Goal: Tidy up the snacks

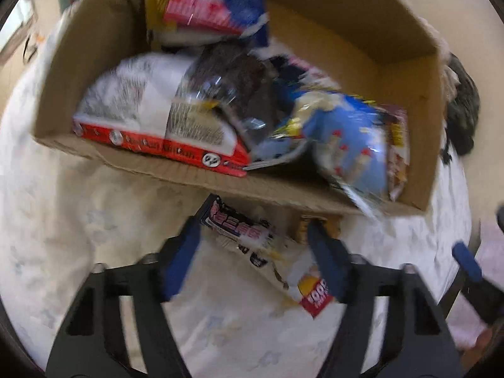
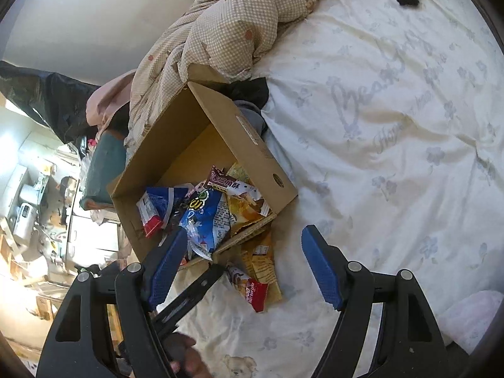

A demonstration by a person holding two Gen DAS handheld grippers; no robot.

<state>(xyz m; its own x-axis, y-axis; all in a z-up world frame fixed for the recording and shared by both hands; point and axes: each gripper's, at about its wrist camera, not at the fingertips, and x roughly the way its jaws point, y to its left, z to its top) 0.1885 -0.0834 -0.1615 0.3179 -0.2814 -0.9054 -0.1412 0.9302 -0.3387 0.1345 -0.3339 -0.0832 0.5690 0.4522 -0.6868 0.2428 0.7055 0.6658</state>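
A cardboard box (image 1: 406,145) lies on the bed with several snack packs in it: a white and red pack (image 1: 151,116), a light blue bag (image 1: 352,145), a dark pack (image 1: 233,78). The box also shows in the right wrist view (image 2: 252,138). My left gripper (image 1: 252,230) is open just in front of the box, over a snack bar with a red end (image 1: 252,233) that lies on the sheet. My right gripper (image 2: 242,252) is open and empty, above the box's near corner. The same bar (image 2: 249,286) and a yellow pack (image 2: 261,258) lie outside the box.
A white flowered bedsheet (image 2: 393,126) covers the bed. A checked quilt (image 2: 226,22) is bunched behind the box, with dark clothing (image 2: 252,91) beside it. A cluttered room floor (image 2: 41,214) lies beyond the bed's left edge.
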